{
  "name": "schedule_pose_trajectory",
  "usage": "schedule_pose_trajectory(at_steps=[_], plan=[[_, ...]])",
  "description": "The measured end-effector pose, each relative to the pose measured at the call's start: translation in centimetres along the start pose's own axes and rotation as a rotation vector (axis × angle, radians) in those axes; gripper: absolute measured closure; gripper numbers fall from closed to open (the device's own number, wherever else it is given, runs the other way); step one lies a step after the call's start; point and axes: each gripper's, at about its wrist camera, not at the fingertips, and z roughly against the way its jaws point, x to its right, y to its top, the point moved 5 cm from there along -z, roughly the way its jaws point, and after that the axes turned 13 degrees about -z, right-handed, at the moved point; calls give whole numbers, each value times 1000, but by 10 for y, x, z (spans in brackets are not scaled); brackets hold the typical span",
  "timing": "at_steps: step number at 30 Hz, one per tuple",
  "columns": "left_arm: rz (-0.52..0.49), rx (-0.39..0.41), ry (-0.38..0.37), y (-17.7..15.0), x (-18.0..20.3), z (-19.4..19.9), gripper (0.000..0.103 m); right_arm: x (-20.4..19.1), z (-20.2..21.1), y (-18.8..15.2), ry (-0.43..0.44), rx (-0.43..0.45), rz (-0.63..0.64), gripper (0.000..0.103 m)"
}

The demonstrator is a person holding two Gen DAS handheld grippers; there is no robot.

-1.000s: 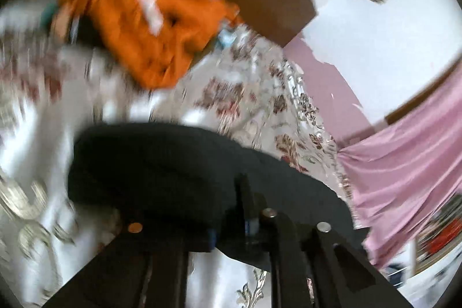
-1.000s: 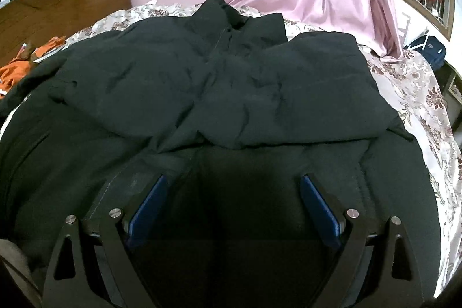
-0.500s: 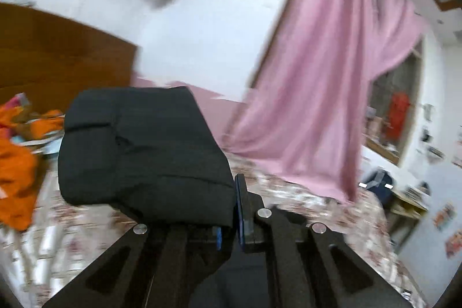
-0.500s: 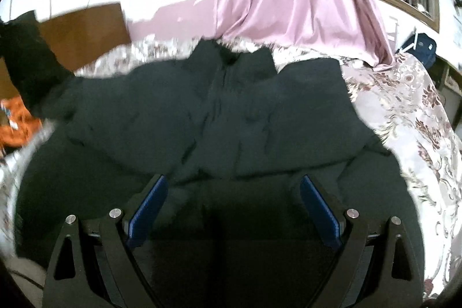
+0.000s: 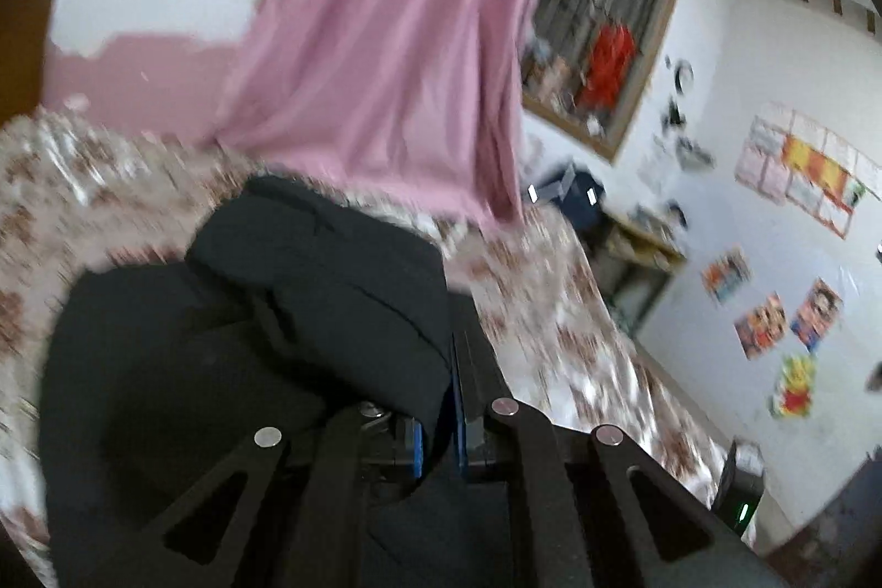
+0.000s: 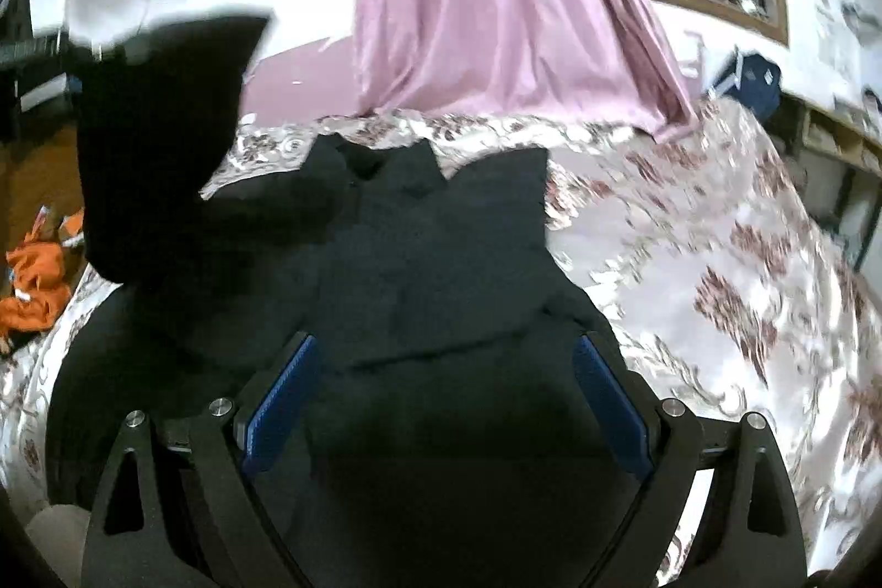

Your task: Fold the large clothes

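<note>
In the left wrist view, the left gripper (image 5: pixel 441 400) is clamped on a sleeve (image 5: pixel 331 290) of the black jacket (image 5: pixel 182 395), raised over its body on the floral bedspread (image 5: pixel 557 312). In the right wrist view, the right gripper (image 6: pixel 446 395) hangs wide and empty above the jacket, so I judge one sleeve is mid-fold and the remaining folds are undone.

Your bed (image 6: pixel 716 257), spread with a shiny floral cover, carries the black jacket (image 6: pixel 441 268) across its middle; at nine o'clock an orange garment (image 6: pixel 33 290) lies crumpled.
</note>
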Motion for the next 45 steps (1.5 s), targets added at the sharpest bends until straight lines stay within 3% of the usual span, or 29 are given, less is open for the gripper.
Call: schedule_pose_trajectory(at_steps=[5, 10, 14, 16, 17, 18, 23, 26, 30, 33, 35, 38, 41, 45], plan=[[46, -191, -133, -56, 14, -45, 95, 34, -15, -8, 30, -78, -153, 13], [92, -298, -203, -93, 12, -62, 88, 50, -34, -24, 88, -144, -267, 13], [83, -356, -244, -110, 16, -64, 69, 50, -38, -30, 110, -150, -284, 13], [68, -368, -267, -117, 21, -62, 47, 48, -39, -31, 129, -153, -287, 13], [63, -362, -278, -118, 24, -60, 23, 47, -40, -31, 138, -157, -290, 13], [60, -344, -286, -119, 26, -56, 15, 45, -41, -32, 149, -163, -295, 13], [22, -361, -297, -123, 30, -35, 15, 40, -46, -35, 190, -183, -317, 13], [34, -349, -249, -123, 15, -14, 15, 38, -44, -37, 211, -189, -334, 13], [51, -303, -84, -119, -28, 17, 15, 26, -44, -42, 296, -228, -313, 13], [30, -280, 108, -115, -70, 38, 15, 13, -57, -53, 250, -304, -232, 13], [29, -292, 220, -113, -94, 47, 15, 2, -66, -58, 159, -327, -149, 16], [67, -298, 331, -112, -125, 58, 15, -7, -74, -54, 137, -346, -138, 59], [120, -295, 363, -113, -142, 65, 15, -9, -80, -47, 91, -339, -126, 97], [98, -287, 382, -107, -147, 63, 15, -17, -60, -15, 96, -229, -51, 101]])
